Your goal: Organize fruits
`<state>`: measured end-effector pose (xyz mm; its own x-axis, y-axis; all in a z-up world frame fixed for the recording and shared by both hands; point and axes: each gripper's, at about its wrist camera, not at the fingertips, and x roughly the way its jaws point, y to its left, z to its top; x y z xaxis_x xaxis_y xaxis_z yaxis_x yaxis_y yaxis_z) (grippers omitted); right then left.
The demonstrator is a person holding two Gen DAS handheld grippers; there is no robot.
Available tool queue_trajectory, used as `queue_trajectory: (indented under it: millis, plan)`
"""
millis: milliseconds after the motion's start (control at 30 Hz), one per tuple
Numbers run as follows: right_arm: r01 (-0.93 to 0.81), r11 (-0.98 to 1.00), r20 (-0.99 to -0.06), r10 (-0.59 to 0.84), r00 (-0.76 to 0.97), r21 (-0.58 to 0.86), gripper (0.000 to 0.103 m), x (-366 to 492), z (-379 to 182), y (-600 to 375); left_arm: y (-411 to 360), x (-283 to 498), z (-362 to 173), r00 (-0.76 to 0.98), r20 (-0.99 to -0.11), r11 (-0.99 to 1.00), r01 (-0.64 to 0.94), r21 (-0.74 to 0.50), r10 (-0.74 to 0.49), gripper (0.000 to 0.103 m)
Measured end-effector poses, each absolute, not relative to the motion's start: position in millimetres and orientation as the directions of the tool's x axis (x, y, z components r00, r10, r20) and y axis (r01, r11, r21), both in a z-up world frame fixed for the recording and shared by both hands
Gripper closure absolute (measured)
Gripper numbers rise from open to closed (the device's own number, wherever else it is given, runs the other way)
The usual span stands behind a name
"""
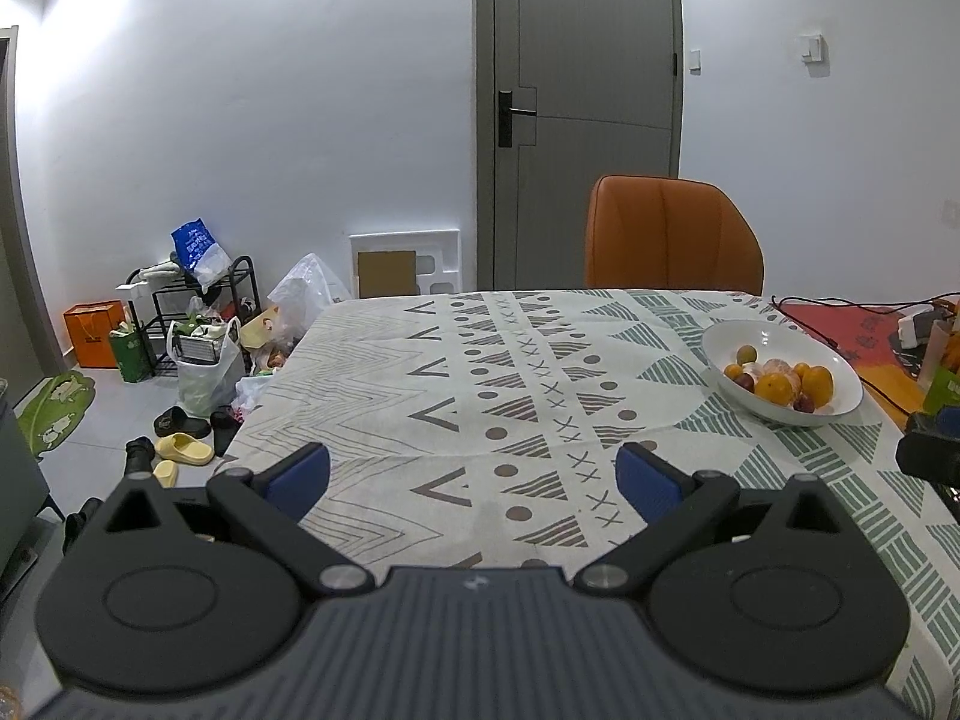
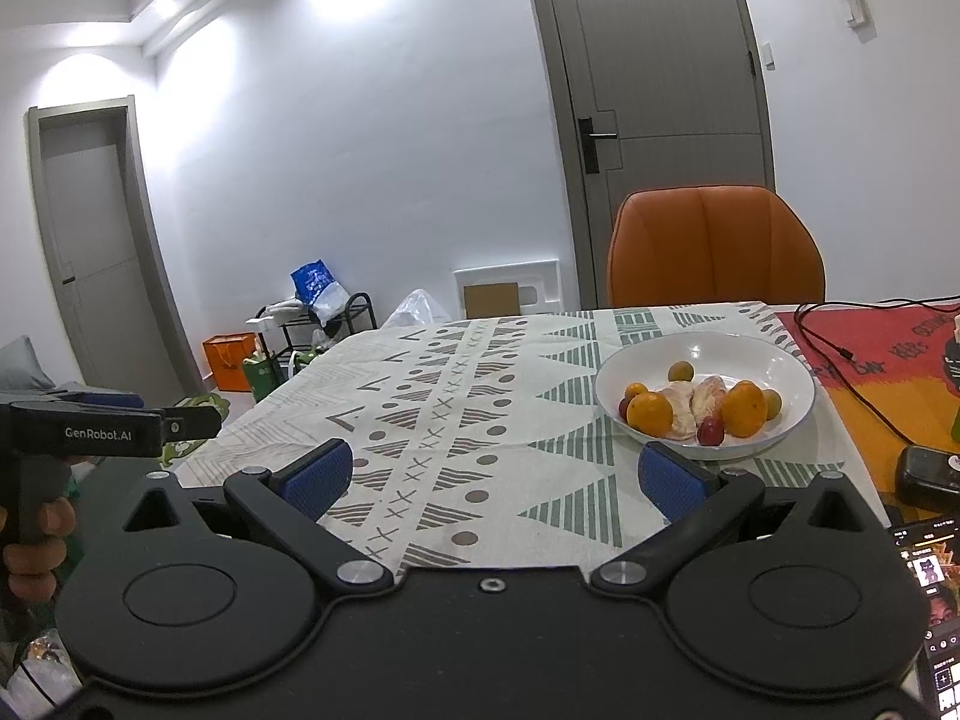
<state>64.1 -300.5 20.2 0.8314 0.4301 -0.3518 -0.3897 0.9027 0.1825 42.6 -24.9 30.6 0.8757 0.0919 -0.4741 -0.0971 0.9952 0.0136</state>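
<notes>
Every fruit already sat in the white bowl (image 2: 780,372) near the desk's (image 1: 420,360) right edge; both claws, left (image 1: 474,474) and right (image 2: 492,474), hung open, empty.

Orange chair (image 2: 714,246), door (image 1: 585,114), perhaps slippers (image 1: 180,449).

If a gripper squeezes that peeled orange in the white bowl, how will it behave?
The peeled orange looks soft and skinless, so it would probably squash or split into segments. Lying lumpy between round fruits in the white bowl, it seems unlikely to roll, though its pith may be slippery.
</notes>
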Motion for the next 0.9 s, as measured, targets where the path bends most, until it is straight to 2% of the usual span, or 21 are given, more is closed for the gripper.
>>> queue_trajectory:
  millis: [900]
  plan:
    - [-0.391, 0.903, -0.361, 0.43, 0.828, 0.178, 0.0, 66.0, 19.7, -297.8, -20.8, 42.7, 31.2, 0.871, -0.482, 0.995, -0.101, 0.008, 0.092, 0.002]
